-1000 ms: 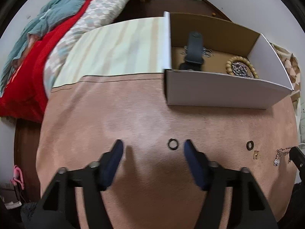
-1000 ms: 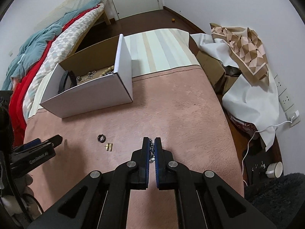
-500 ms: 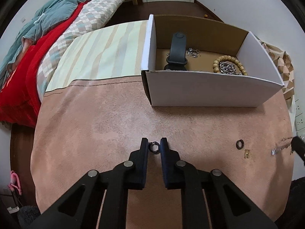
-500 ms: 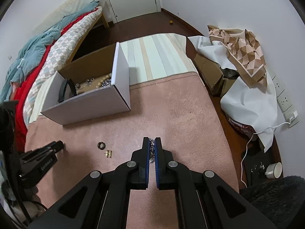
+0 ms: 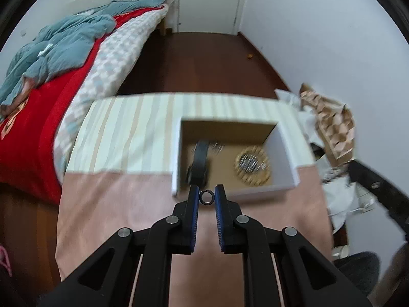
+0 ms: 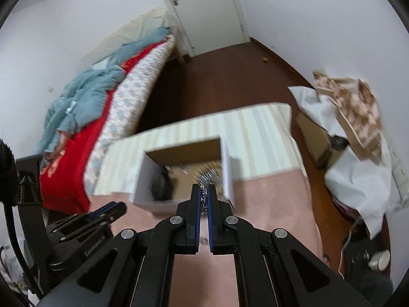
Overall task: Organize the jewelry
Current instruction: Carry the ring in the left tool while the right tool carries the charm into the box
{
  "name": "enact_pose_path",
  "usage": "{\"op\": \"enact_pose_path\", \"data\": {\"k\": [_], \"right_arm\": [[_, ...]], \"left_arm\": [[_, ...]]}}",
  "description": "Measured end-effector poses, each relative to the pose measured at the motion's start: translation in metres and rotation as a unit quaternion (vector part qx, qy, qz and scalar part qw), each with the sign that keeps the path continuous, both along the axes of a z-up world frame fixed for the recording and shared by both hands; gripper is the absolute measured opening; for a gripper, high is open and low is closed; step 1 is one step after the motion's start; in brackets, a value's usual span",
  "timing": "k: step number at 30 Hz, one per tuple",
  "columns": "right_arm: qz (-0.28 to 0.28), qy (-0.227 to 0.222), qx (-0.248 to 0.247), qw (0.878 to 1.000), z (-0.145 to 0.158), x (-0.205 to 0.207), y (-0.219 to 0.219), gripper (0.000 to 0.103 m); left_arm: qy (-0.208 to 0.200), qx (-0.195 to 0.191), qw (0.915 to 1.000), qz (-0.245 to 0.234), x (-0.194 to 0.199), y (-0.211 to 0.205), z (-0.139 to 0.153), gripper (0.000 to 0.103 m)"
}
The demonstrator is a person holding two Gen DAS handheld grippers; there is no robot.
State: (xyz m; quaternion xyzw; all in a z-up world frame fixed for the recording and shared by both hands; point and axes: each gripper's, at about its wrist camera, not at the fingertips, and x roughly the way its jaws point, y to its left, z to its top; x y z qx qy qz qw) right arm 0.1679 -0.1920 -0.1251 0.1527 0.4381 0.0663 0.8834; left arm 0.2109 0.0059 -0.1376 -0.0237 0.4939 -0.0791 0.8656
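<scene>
Our left tongs (image 5: 206,196) pinched a small black ring (image 5: 206,197) just in front of the white box (image 5: 286,148). Our right tongs (image 6: 203,196) squeezed a silver chain (image 6: 203,199) near that box.

Pink mat (image 5: 115,204); white box (image 5: 255,193); bracelet (image 5: 253,165) seemingly gold.

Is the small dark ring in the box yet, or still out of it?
Out. The ring is pinched between the left hand-held gripper fingers, in front of the box wall.
</scene>
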Motion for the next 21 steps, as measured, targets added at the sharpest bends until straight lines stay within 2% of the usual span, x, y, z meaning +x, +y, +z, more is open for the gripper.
{"op": "enact_pose_path", "data": {"k": [4,10,16,21], "right_arm": [[0.021,0.01,0.008,1.0,0.002,0.035,0.007,0.005],[0.042,0.079,0.038,0.995,-0.036,0.085,0.013,0.005],[0.063,0.129,0.026,0.989,-0.071,0.103,0.021,0.005],[0.06,0.167,0.036,0.984,-0.085,0.106,0.016,0.008]], "left_arm": [[0.005,-0.012,0.9998,-0.018,0.032,-0.006,0.013,0.01],[0.05,-0.028,0.9978,-0.033,0.078,-0.012,-0.003,0.01],[0.087,-0.02,0.995,-0.044,0.101,-0.022,-0.021,0.011],[0.096,-0.015,0.9945,-0.039,0.109,-0.024,-0.022,0.013]]}}
